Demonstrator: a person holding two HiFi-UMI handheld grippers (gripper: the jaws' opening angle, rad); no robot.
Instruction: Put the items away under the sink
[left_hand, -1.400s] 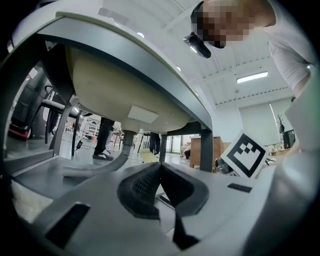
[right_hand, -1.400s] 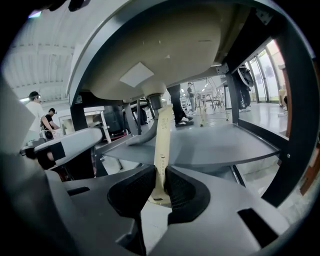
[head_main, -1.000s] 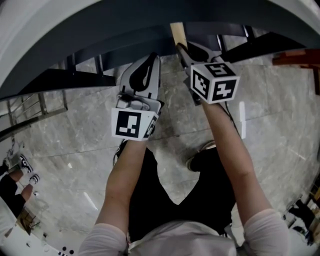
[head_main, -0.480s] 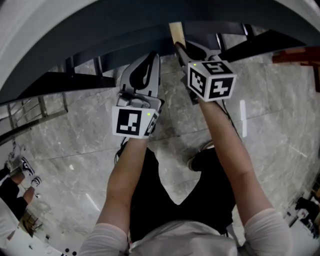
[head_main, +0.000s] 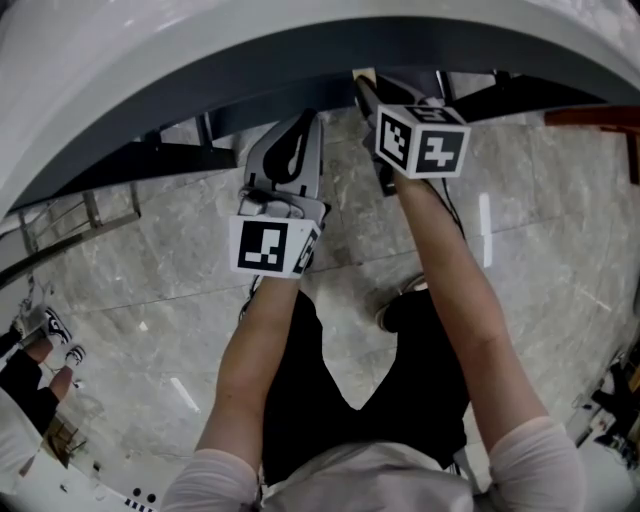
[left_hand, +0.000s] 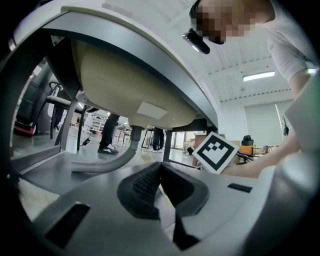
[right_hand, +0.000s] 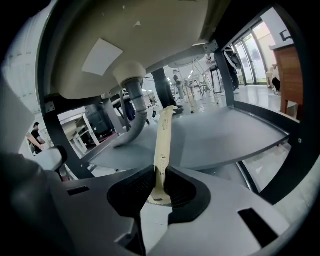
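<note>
Now: right gripper (right_hand: 161, 172) pinches the near end of a flat wooden stick (right_hand: 163, 135), fingers (right_hand: 134, 189) pressed on its two broad faces. The stick's long axis runs straight out from the fingers, away from the person. Its far end hangs over the grey shelf (right_hand: 230, 132) beneath the sink (right_hand: 95, 45), just right of the drain hose (right_hand: 134, 107). Cannot tell whether the far tip touches the shelf.

Left gripper (left_hand: 159, 174): fingers (left_hand: 141, 186) pressed together, nothing between them. It is held beside the right one and points under the bowl too.

Head view: both grippers at the sink's near edge, the right reaching farther in.

Judgement: the right hand alone carries the item, and the shelf lies ahead of and below the stick. The coming move likely means lowering the stick lengthwise onto the shelf, clear of the hose, then spreading the fingers.
</note>
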